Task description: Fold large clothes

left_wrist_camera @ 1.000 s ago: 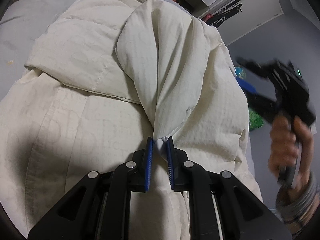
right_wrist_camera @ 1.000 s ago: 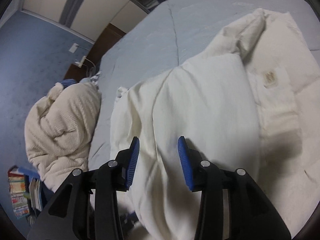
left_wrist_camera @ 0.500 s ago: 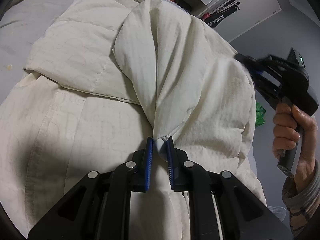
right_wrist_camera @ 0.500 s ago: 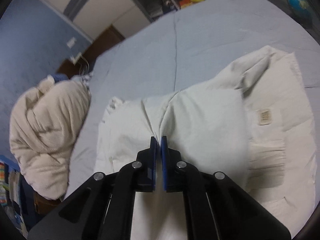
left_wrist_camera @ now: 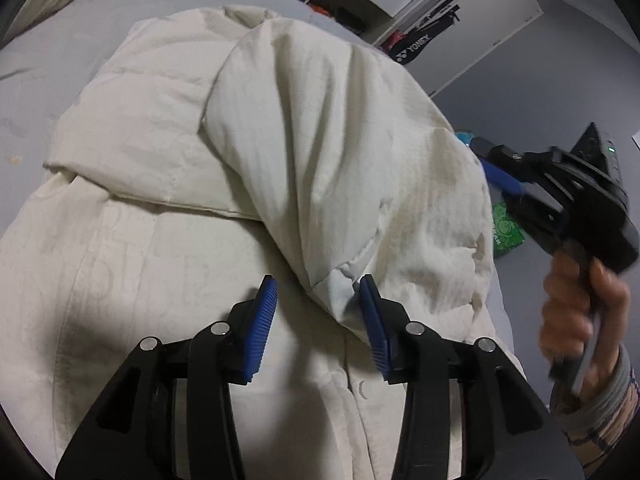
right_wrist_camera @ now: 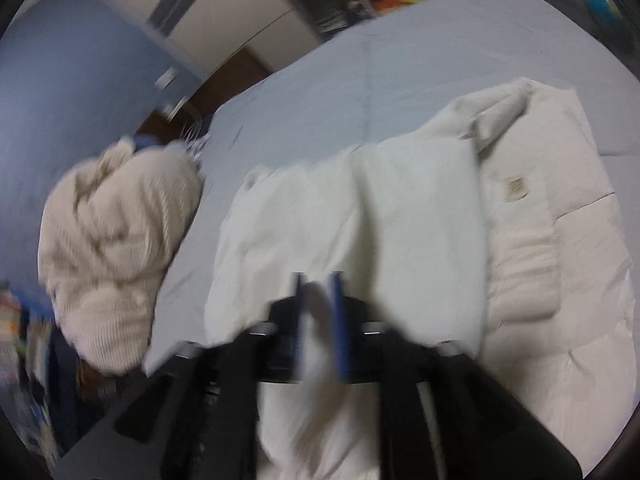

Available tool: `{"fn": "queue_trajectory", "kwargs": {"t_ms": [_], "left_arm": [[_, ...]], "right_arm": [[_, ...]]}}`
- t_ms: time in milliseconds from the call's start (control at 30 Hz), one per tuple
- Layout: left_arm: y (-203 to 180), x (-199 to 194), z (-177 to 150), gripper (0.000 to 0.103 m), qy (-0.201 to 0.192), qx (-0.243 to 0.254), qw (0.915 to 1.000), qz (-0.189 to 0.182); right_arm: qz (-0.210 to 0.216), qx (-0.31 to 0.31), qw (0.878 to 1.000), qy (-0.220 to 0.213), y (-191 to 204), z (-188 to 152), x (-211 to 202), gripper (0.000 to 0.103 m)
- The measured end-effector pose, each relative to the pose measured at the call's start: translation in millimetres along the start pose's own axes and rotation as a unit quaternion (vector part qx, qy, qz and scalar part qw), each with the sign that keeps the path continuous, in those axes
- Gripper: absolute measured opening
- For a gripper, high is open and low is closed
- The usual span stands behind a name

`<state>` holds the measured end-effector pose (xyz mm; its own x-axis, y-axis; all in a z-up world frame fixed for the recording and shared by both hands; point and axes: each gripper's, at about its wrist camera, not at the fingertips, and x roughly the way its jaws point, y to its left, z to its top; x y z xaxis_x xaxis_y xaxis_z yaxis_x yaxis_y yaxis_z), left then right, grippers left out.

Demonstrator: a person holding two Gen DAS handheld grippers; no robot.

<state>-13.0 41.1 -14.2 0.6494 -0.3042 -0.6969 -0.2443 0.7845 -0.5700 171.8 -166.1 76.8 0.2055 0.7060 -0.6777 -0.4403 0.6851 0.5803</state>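
On the grey bed, both tongs at the cream garment:
Left gripper [left_wrist_camera: 318, 312]: jaws opening, blue pads apart; the tip of a folded sleeve lies between them, close against the right-hand pad, clear of the other.
Right gripper [right_wrist_camera: 319, 312]: blurred by motion; jaws opening, with a strip of pale fabric seen between the blue pads. Whether the pads press on it cannot be told.
Right hand [left_wrist_camera: 576, 312]: seen from the left wrist camera, off the bed's edge at the right, wrapped around the black handle, sleeve cuff at the wrist.
Padded jacket [left_wrist_camera: 160, 208]: large, cream, quilted, spread across the bed; one sleeve [left_wrist_camera: 320, 152] is folded over its body and runs toward the left gripper.
Label patch [right_wrist_camera: 517, 188]: small square on the jacket, right of the folded sleeve.
Bed [right_wrist_camera: 400, 80]: grey cover, bare beyond the jacket.
Knitted bundle [right_wrist_camera: 116, 256]: cream heap at the bed's left edge, apart from the jacket.
Background: white shelving and a dark bag by the far wall.
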Motion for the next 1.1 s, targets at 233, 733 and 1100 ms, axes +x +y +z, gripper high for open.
{"fn": "queue_trajectory", "kwargs": {"t_ms": [233, 733, 1100], "left_arm": [[-1.5, 1.1, -4.5, 0.041, -0.006, 0.007, 1.0, -0.003], [1.2, 40.6, -8.7, 0.037, 0.068, -0.001, 0.997, 0.036], [-0.6, 22.6, -4.4, 0.069, 0.039, -0.018, 0.9986, 0.03]], "right_arm": [[-0.031, -0.086, 0.995, 0.04, 19.2, -64.3, 3.8, 0.009], [0.086, 0.125, 0.988, 0.029, -101.5, -110.7, 11.4, 0.006], [0.1, 0.117, 0.987, 0.038, -95.0, -105.2, -5.8, 0.029]]}}
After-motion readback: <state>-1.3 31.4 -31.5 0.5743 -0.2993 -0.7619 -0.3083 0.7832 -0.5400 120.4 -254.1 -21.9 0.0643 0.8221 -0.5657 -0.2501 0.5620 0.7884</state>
